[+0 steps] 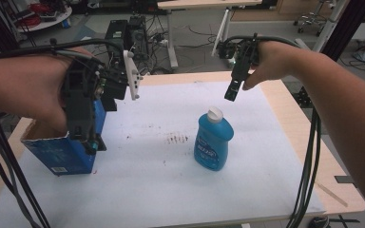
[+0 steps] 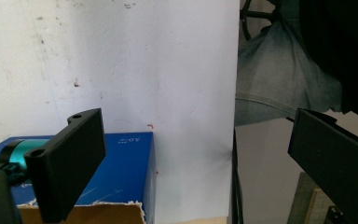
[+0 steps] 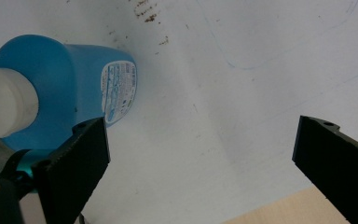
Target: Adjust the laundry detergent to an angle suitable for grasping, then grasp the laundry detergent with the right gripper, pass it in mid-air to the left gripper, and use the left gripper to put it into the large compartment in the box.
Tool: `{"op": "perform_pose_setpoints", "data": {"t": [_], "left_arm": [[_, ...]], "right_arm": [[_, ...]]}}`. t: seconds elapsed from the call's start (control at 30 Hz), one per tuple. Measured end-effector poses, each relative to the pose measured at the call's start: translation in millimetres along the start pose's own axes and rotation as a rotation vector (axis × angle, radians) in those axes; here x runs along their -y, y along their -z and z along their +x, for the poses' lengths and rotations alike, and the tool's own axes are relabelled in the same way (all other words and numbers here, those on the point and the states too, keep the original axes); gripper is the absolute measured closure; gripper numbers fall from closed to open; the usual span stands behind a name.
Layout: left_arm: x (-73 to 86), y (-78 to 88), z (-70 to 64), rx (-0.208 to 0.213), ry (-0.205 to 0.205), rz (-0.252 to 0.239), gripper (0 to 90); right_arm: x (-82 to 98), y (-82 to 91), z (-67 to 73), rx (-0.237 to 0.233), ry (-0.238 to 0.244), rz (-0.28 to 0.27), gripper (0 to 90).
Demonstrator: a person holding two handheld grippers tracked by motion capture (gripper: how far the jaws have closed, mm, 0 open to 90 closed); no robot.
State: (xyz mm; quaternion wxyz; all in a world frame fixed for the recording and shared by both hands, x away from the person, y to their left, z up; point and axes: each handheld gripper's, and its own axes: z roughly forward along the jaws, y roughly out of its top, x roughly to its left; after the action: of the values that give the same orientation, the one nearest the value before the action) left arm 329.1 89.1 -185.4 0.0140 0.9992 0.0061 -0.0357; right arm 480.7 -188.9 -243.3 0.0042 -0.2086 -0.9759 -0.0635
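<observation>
White table cover (image 1: 138, 190), blue box (image 1: 59, 154) half-hidden under left claw (image 1: 91, 142), bottle (image 1: 213, 140)

Light: even and soft from overhead, moderately bright across the white desk (image 1: 161, 190).
Shadows: faint and diffuse; a weak one beside the bottle (image 1: 213, 141), a darker patch under the box (image 1: 62, 154).
Glare: none; the white cap (image 3: 2, 105) is nearly washed out in the right gripper view.
Focus: high view slightly soft and grainy; the near black jaws in both gripper views are blurred.
Distortion: mild bending toward the edges of the high view.
Dark areas: background floor and upper corners dim.
</observation>
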Motion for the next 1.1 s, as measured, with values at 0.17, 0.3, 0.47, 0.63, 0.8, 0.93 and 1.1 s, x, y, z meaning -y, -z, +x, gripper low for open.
{"op": "perform_pose_setpoints", "data": {"t": [0.17, 0.3, 0.47, 0.63, 0.8, 0.93, 1.1], "left_arm": [[3.9, -2.4, 0.3, 0.003, 0.003, -0.003, 4.1], [5.8, -4.0, 2.2, 0.000, 0.010, -0.004, 4.1], [5.3, -4.6, -0.4, -0.001, 0.017, -0.009, 4.1], [2.7, -9.1, -2.9, 0.007, 0.015, 0.003, 4.1], [3.3, -8.1, -1.5, 0.006, 0.009, -0.002, 4.1], [5.4, -7.9, 1.9, 0.007, 0.009, -0.012, 4.1], [6.6, -11.4, 9.7, 0.006, 0.017, -0.004, 4.1]], "right_arm": [[-0.7, 0.7, -1.7, 0.001, -0.005, -0.009, 3.0], [-2.0, -2.7, -2.7, 0.004, -0.002, 0.006, 2.9], [-3.2, -2.0, -1.5, 0.005, 0.002, 0.002, 2.9], [-2.1, -1.9, 0.5, 0.011, 0.007, 0.005, 2.9], [0.6, -1.3, 2.0, 0.016, 0.002, 0.002, 2.9], [2.6, -3.9, 0.2, 0.014, -0.003, 0.001, 2.9], [5.4, -5.3, -3.6, 0.013, -0.004, 0.000, 2.9]]}}
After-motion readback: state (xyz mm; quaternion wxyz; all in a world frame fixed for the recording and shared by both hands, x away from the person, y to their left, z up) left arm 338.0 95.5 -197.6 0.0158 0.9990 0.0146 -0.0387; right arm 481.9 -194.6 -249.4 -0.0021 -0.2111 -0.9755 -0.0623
